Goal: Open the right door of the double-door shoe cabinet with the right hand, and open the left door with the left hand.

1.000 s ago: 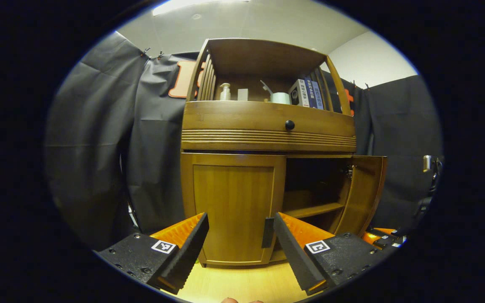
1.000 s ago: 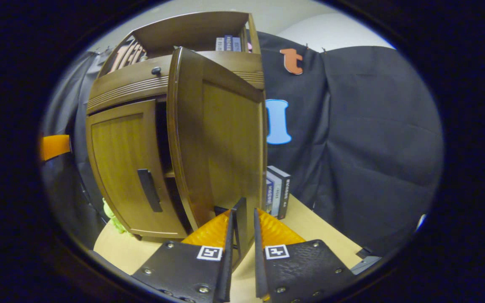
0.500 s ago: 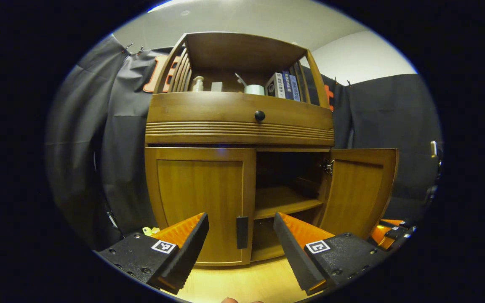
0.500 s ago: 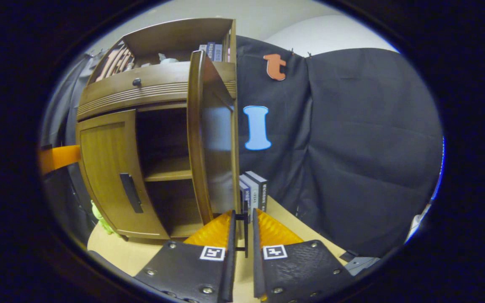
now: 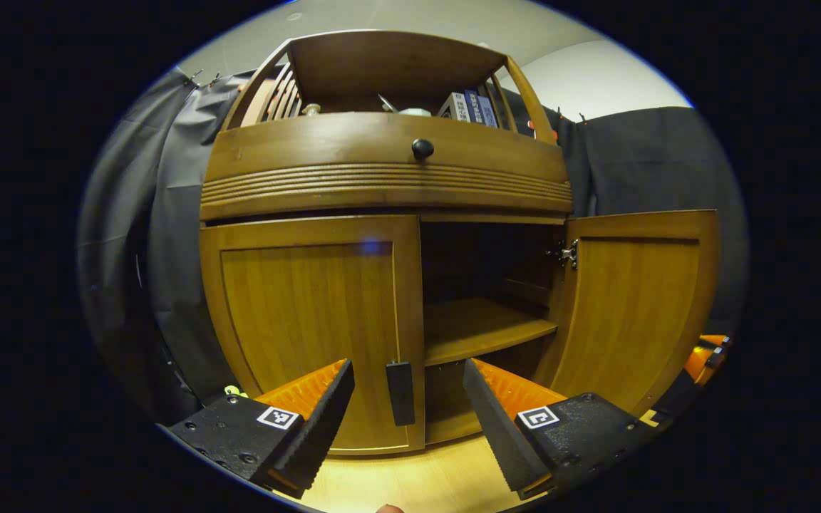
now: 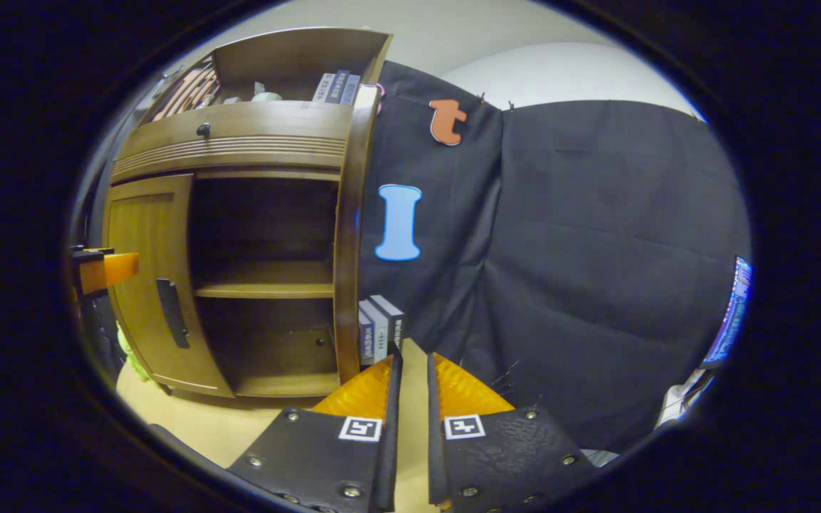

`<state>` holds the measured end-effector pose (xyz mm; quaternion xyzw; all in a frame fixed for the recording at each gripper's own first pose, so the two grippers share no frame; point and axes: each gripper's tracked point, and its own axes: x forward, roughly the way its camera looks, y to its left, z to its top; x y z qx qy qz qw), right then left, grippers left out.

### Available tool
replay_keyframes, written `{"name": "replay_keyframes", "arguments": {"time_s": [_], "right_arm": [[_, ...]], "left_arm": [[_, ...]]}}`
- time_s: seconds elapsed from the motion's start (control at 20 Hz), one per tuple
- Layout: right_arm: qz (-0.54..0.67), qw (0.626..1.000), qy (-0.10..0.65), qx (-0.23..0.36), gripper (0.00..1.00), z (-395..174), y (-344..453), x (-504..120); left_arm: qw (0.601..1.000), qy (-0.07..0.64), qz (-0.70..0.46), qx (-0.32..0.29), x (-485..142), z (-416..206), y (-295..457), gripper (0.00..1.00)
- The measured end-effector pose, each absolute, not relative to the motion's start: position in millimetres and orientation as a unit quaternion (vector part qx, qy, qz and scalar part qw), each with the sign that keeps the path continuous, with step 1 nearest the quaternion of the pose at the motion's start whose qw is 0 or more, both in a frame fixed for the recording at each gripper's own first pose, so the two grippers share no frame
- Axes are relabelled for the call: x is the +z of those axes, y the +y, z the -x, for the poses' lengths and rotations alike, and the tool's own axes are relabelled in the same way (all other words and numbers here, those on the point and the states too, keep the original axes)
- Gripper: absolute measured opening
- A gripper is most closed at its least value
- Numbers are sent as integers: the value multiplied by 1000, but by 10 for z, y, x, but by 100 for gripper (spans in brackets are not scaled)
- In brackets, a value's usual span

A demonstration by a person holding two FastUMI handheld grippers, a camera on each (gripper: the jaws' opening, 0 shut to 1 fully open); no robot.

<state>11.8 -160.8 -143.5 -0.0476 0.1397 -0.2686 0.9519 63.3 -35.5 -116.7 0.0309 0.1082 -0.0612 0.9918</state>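
The wooden shoe cabinet (image 5: 382,171) stands close ahead in the left gripper view. Its left door (image 5: 311,320) is closed, with a black bar handle (image 5: 400,392) at its inner edge. My left gripper (image 5: 407,402) is open, and the handle sits in line between its fingers, a little ahead of the tips. The right door (image 5: 635,299) is swung wide open. In the right gripper view that door (image 6: 345,249) shows edge-on, left of my right gripper (image 6: 410,388). Its fingers stand almost together, with just a narrow slit of table top between them. The right door's handle is hidden.
Inside the open half are a shelf (image 6: 264,288) and a dark bottom compartment. Books (image 6: 380,329) stand on the table (image 6: 189,420) beside the cabinet. The drawer above has a black knob (image 5: 422,148). The other gripper's orange body (image 5: 708,350) shows past the open door.
The right door swung further open, from about halfway to edge-on, and its handle no longer shows between the right fingers. The left gripper came closer to the left door, centring on its handle.
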Motion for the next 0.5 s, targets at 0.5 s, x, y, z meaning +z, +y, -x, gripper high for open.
{"name": "replay_keyframes", "arguments": {"time_s": [0.5], "right_arm": [[24, 944, 129, -303, 10, -61, -1986, -1361]], "left_arm": [[988, 153, -25, -21, -1721, -1313, -297, 82]]}}
